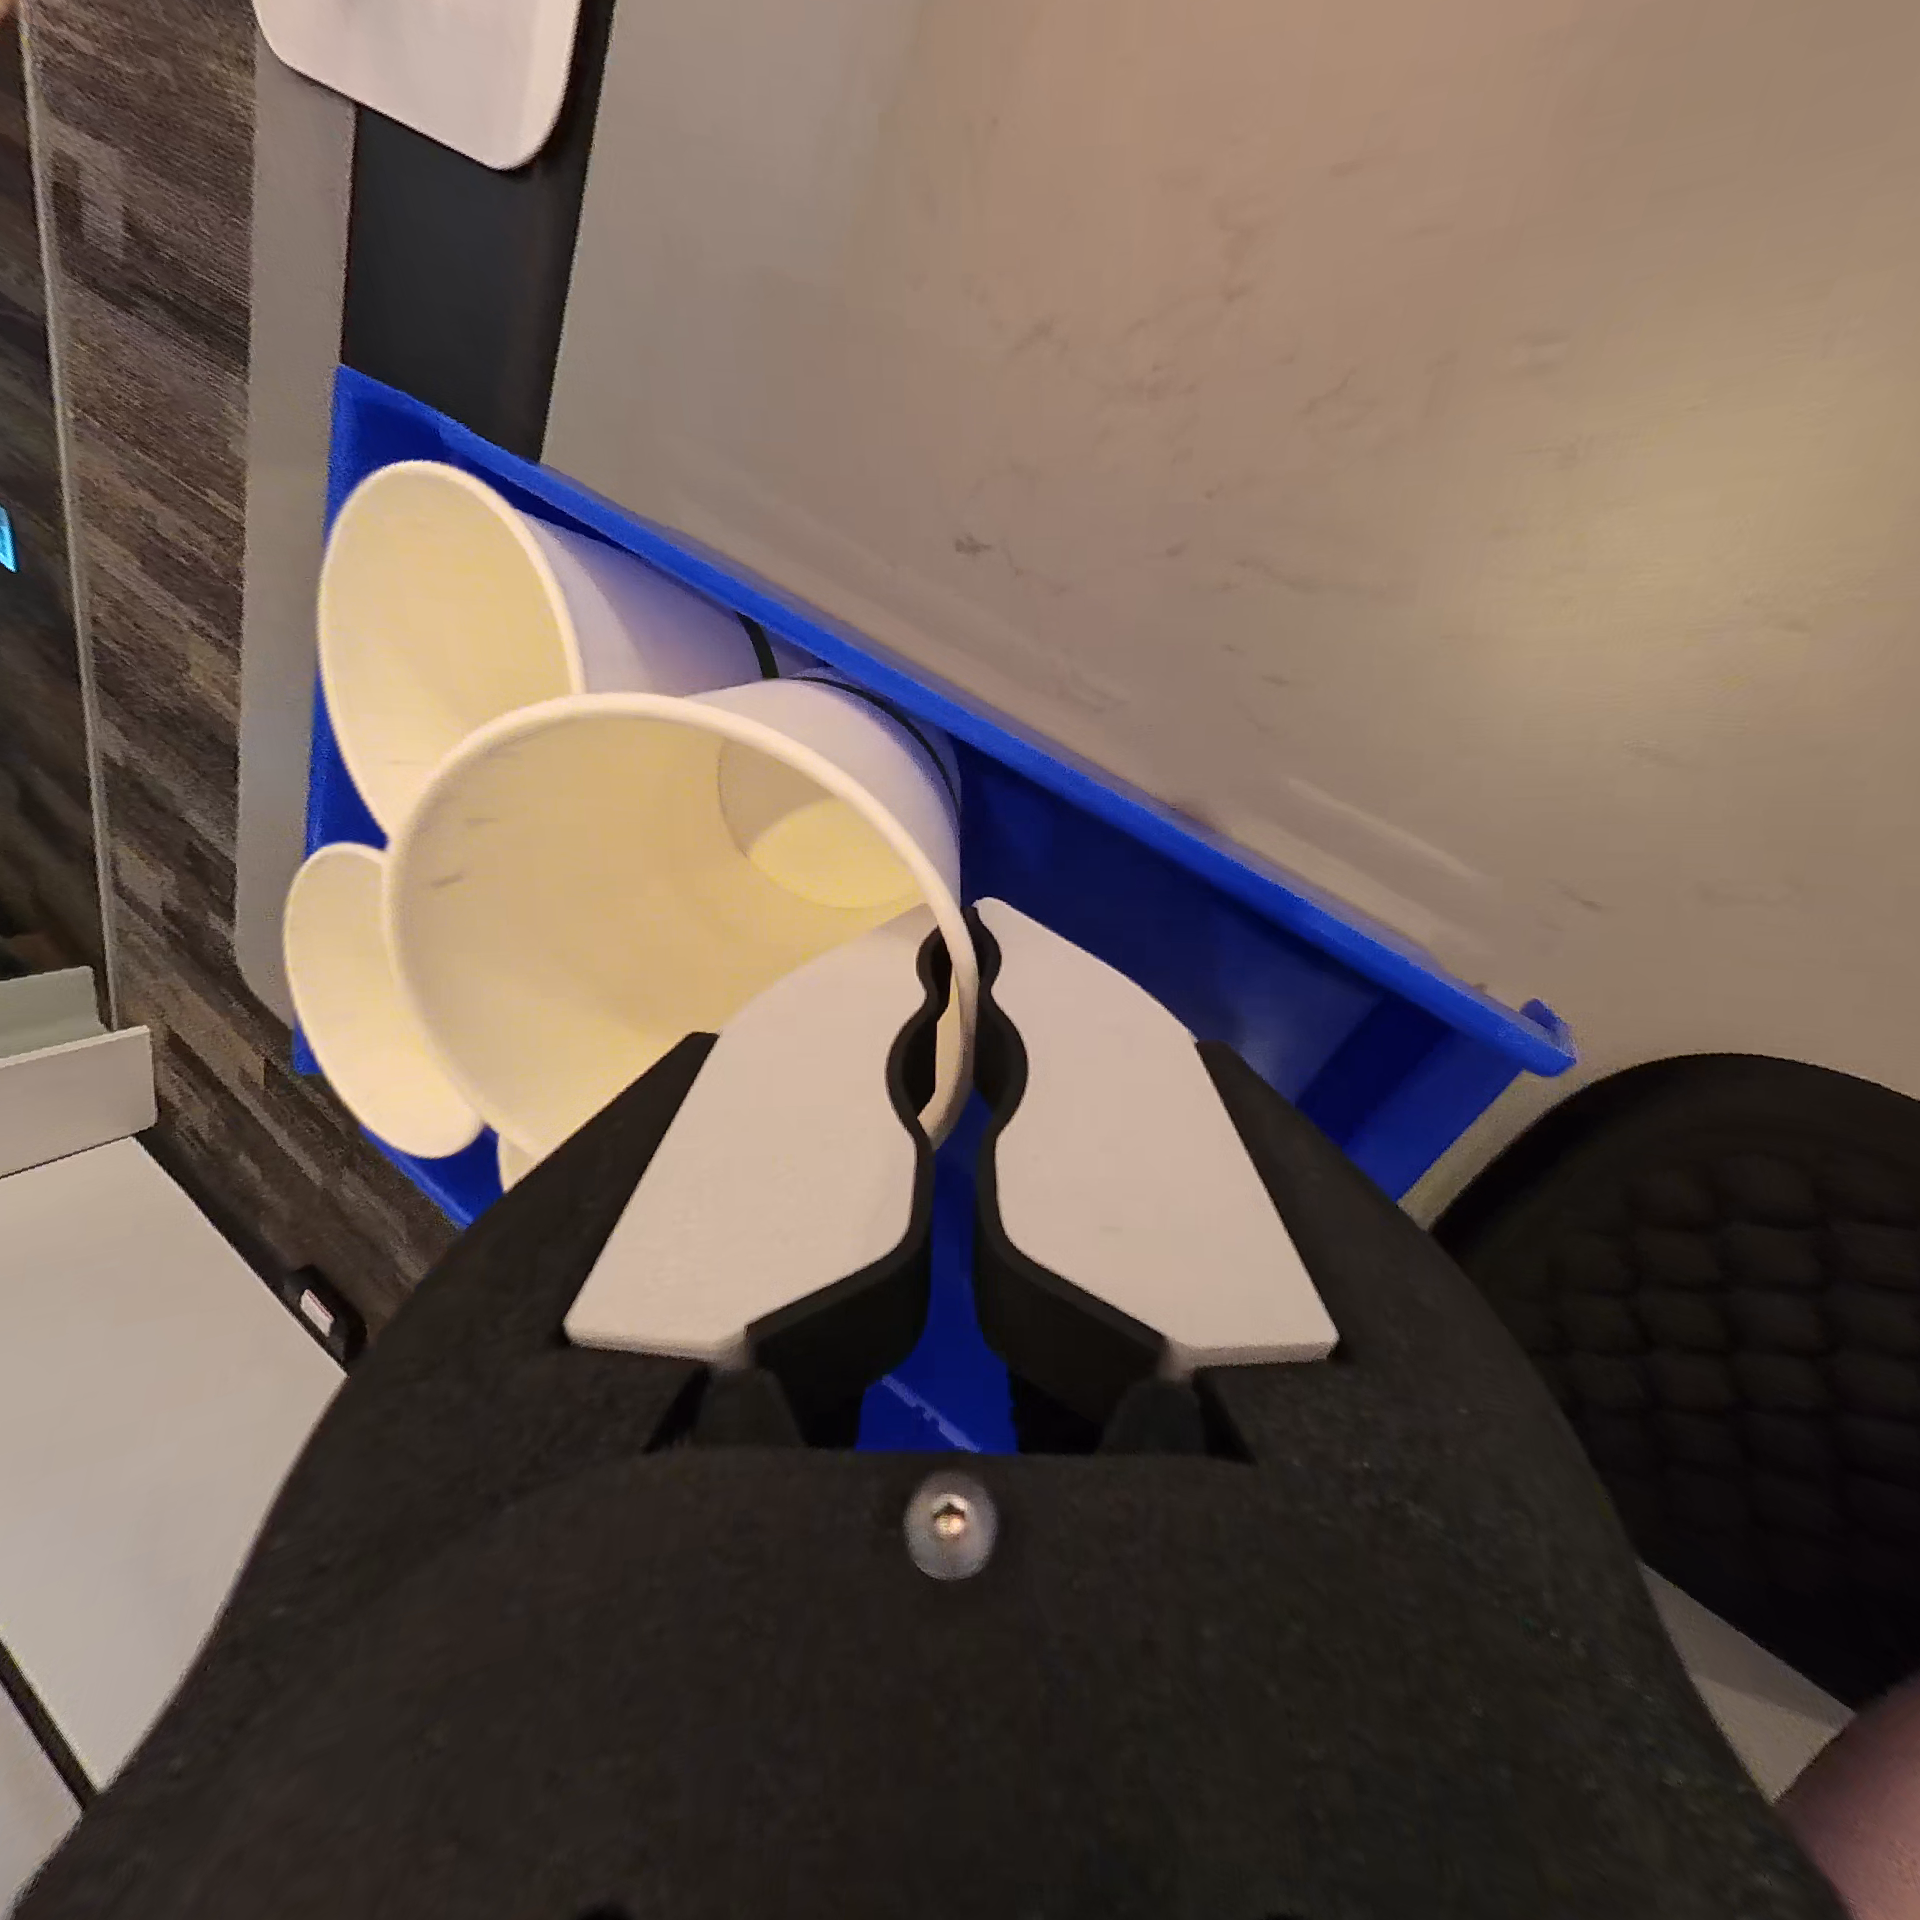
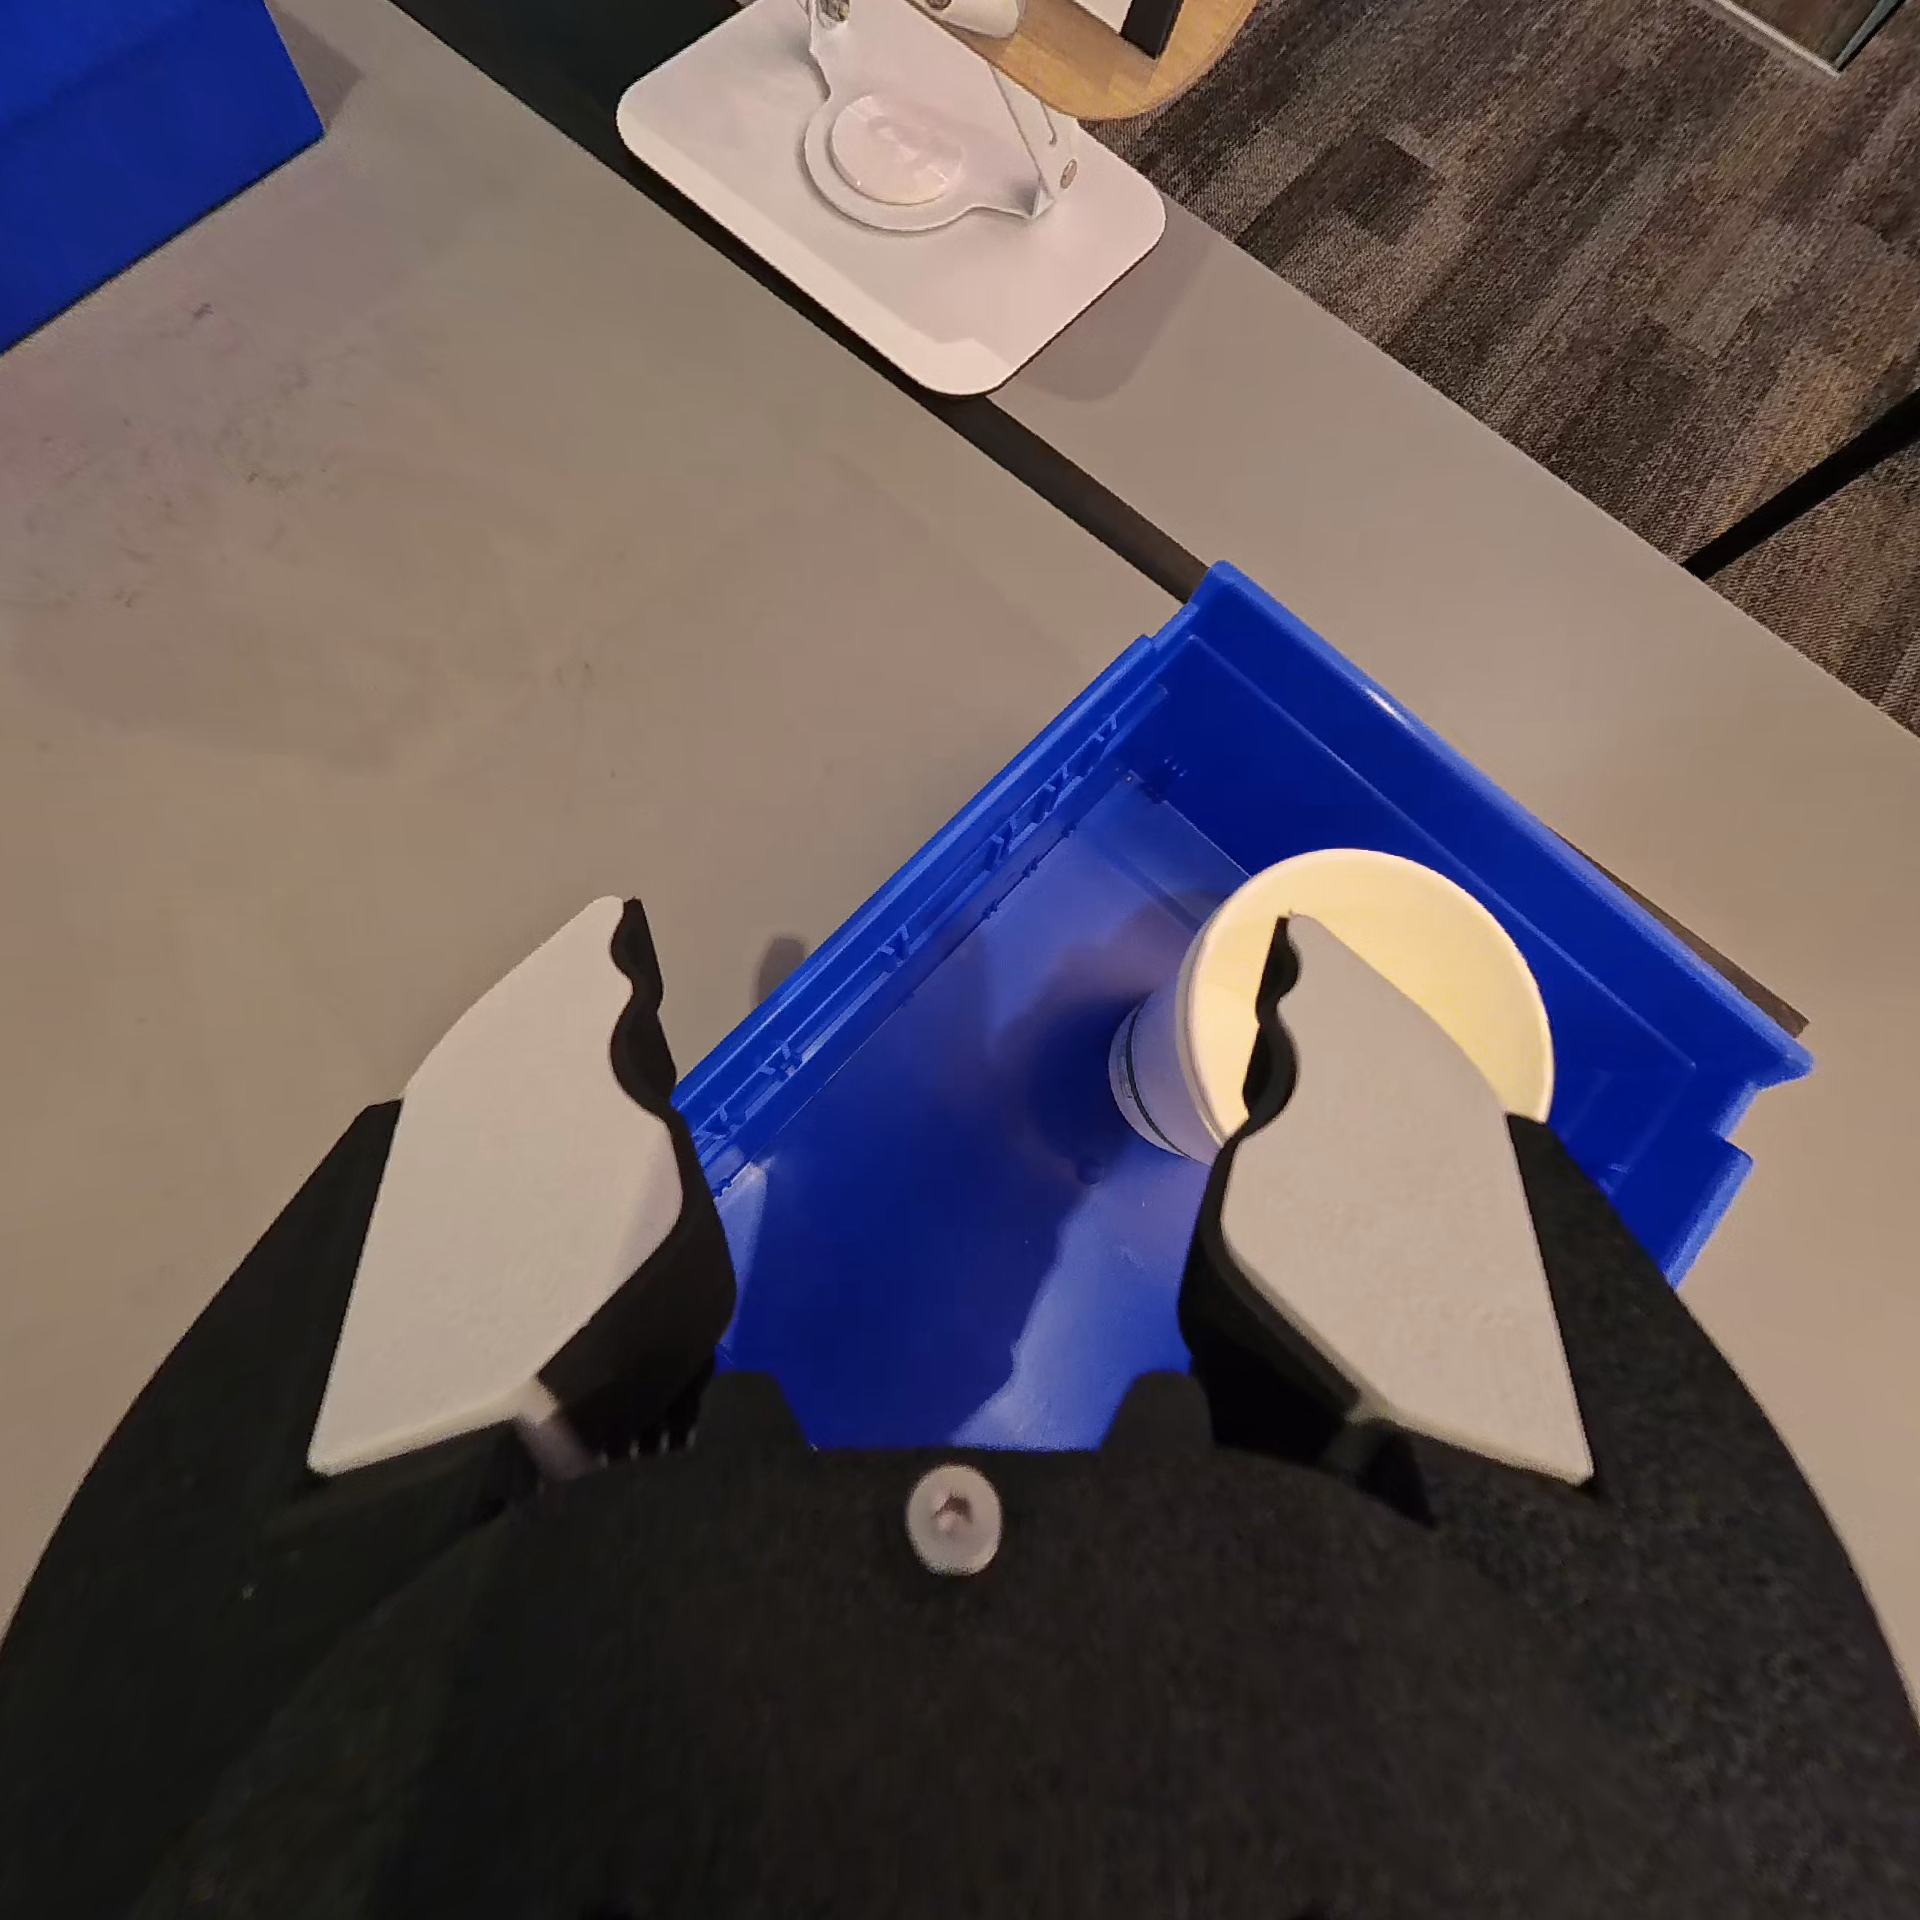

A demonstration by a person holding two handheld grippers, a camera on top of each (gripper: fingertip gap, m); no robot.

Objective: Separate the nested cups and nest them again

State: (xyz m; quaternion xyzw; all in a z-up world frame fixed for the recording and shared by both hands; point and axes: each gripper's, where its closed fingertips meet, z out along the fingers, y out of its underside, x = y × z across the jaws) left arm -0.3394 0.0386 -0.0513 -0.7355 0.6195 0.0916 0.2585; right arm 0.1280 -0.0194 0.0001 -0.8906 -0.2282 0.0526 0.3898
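In the left wrist view my left gripper [image 1: 961,935] is shut on the rim of a white paper cup [image 1: 623,883], one finger inside and one outside. The cup is tilted over a blue bin [image 1: 1195,894]. Two more white cups stand in that bin, one behind [image 1: 436,613] and one at the left [image 1: 353,997]; a sliver of another shows low by my finger. In the right wrist view my right gripper [image 2: 961,930] is open and empty above a second blue bin [image 2: 935,1195]. One white cup [image 2: 1382,935] stands in it, partly hidden by my right finger.
Both bins sit on a grey table [image 2: 416,623]. A white stand base [image 2: 894,197] sits at the table's far edge, with patterned carpet [image 2: 1558,260] beyond. A blue box corner [image 2: 125,156] is at the far left. A black chair back [image 1: 1714,1351] stands beside the first bin.
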